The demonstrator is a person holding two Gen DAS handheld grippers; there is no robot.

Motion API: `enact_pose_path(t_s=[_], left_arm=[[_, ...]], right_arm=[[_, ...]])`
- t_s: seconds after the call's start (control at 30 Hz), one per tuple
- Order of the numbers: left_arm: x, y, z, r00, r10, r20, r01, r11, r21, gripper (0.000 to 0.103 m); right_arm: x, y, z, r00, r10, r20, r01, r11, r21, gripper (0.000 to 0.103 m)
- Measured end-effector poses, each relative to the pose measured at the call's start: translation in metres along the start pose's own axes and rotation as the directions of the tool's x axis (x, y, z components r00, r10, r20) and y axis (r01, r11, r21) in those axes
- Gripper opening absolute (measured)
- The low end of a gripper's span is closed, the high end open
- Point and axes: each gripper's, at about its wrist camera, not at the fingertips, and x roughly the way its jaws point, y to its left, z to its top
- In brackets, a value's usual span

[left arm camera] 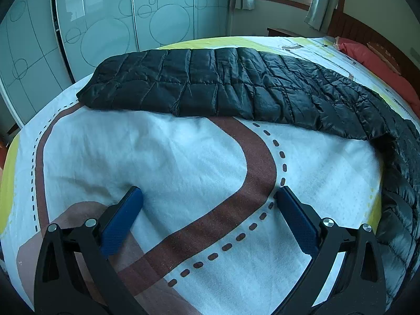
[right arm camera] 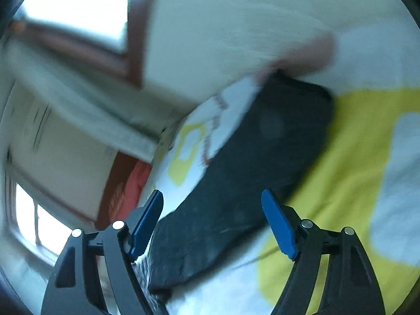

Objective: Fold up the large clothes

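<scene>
Black quilted jacket (left arm camera: 236, 89) lies folded lengthwise in a long strip across the far side of the bed (left arm camera: 183, 157), right end drooping off the edge. Left gripper (left arm camera: 208, 197) hovers spread wide, empty, over bare sheet. Right gripper (right arm camera: 212, 202) spread wide above the jacket's end, view blurred, gripping nothing. Probably between folds; next, pinch an end and carry it across.

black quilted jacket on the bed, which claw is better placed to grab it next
Probably the right claw: it is open with the black quilted jacket lying just ahead between its fingers. The left claw is open over bare bedsheet, well short of the jacket.
</scene>
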Motion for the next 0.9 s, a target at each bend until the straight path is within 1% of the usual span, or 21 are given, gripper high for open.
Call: enact_pose_path(t_s=[0.07, 0.13, 0.2, 0.3, 0.33, 0.37, 0.47, 0.57, 0.6, 0.63, 0.67, 0.7, 0.77, 0.87, 0.9], left_arm=[[0.000, -0.001, 0.000, 1.000, 0.003, 0.001, -0.003, 1.000, 0.002, 0.101], [0.000, -0.002, 0.000, 1.000, 0.008, 0.001, -0.008, 1.000, 0.006, 0.101], [0.001, -0.003, 0.001, 1.000, 0.012, 0.001, -0.012, 1.000, 0.009, 0.101], [0.001, -0.003, 0.001, 1.000, 0.011, 0.002, -0.011, 1.000, 0.008, 0.101], [0.002, -0.003, 0.001, 1.000, 0.011, 0.002, -0.011, 1.000, 0.008, 0.101], [0.002, -0.004, 0.001, 1.000, 0.012, 0.002, -0.012, 1.000, 0.009, 0.101], [0.002, -0.004, 0.000, 1.000, 0.020, 0.002, -0.020, 1.000, 0.014, 0.101], [0.002, -0.003, 0.001, 1.000, 0.018, 0.003, -0.018, 1.000, 0.013, 0.101], [0.002, -0.004, 0.001, 1.000, 0.018, 0.004, -0.018, 1.000, 0.013, 0.101], [0.002, -0.003, 0.001, 1.000, 0.019, 0.006, -0.019, 1.000, 0.014, 0.101], [0.002, -0.004, 0.001, 1.000, 0.019, 0.005, -0.019, 1.000, 0.014, 0.101], [0.002, -0.003, 0.001, 1.000, 0.019, 0.007, -0.019, 1.000, 0.014, 0.101], [0.001, -0.003, 0.001, 1.000, 0.019, 0.008, -0.019, 1.000, 0.014, 0.101], [0.002, -0.003, 0.001, 1.000, 0.022, 0.008, -0.022, 1.000, 0.017, 0.101], [0.002, -0.003, 0.001, 1.000, 0.021, 0.008, -0.021, 1.000, 0.016, 0.101]], right_arm=[[0.001, -0.015, 0.008, 1.000, 0.003, 0.005, -0.003, 0.999, 0.037, 0.074], [0.004, -0.013, 0.014, 1.000, -0.009, 0.017, 0.009, 1.000, 0.009, 0.074], [0.007, -0.008, 0.018, 0.998, -0.055, 0.024, 0.056, 0.998, -0.021, 0.074], [0.002, -0.006, 0.016, 0.992, -0.122, 0.012, 0.122, 0.992, 0.030, 0.072], [0.003, -0.005, 0.015, 0.989, -0.146, 0.003, 0.146, 0.989, 0.019, 0.072], [0.006, -0.008, 0.015, 0.988, -0.153, 0.000, 0.153, 0.988, 0.011, 0.072], [0.019, -0.017, 0.028, 0.989, -0.146, 0.038, 0.145, 0.989, 0.020, 0.072], [0.026, -0.018, 0.037, 0.982, -0.171, 0.085, 0.170, 0.985, 0.017, 0.072], [0.029, -0.013, 0.037, 0.975, -0.202, 0.092, 0.204, 0.979, -0.012, 0.067], [0.034, -0.009, 0.036, 0.973, -0.213, 0.084, 0.218, 0.974, -0.058, 0.039], [0.039, -0.009, 0.035, 0.978, -0.200, 0.055, 0.203, 0.977, -0.071, 0.017], [0.043, -0.012, 0.032, 0.979, -0.203, 0.032, 0.204, 0.977, -0.065, 0.005], [0.040, -0.007, 0.026, 0.978, -0.202, 0.043, 0.205, 0.975, -0.084, 0.005], [0.034, 0.024, 0.007, 0.984, -0.167, 0.064, 0.177, 0.964, -0.198, 0.005], [0.032, 0.039, -0.002, 0.988, -0.143, 0.065, 0.155, 0.958, -0.240, 0.005]])
